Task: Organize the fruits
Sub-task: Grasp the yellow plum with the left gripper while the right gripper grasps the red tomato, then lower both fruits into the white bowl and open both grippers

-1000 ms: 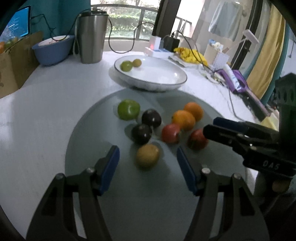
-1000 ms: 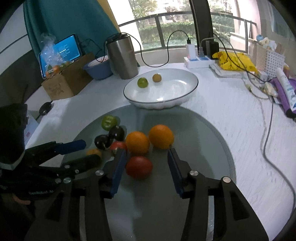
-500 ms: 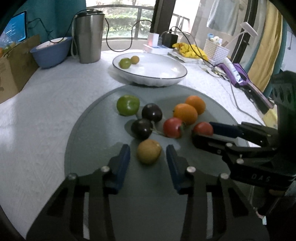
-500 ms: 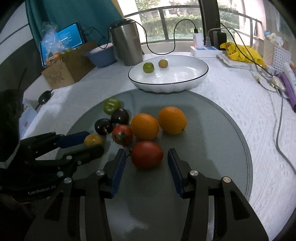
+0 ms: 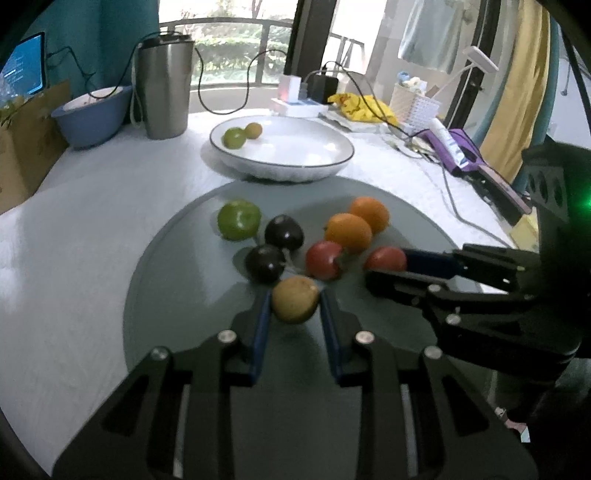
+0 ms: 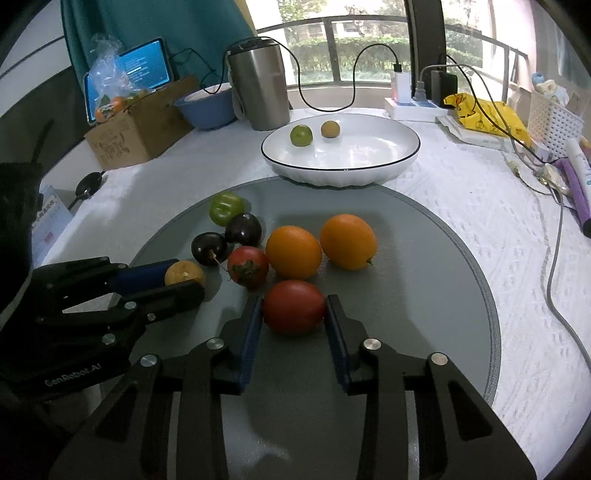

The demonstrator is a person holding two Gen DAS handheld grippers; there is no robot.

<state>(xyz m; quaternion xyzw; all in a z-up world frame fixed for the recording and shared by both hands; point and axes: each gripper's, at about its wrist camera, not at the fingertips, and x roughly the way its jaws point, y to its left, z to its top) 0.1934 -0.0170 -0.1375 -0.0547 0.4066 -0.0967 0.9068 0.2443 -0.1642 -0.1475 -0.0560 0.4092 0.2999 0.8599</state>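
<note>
A lived-in home: balcony railing (image 6: 351, 26) at 12 o'clock, hanging laundry (image 5: 432, 37) at 1 o'clock, cluttered cloth-covered surface (image 6: 461, 192).

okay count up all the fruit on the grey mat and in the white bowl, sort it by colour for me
Orange: 2, both on the grey mat
Red: 2, on the mat
Dark purple: 2, on the mat
Green: 2, one on the mat, one in the white bowl
Yellow-brown: 2, one on the mat, one in the bowl
Total: 10
</note>
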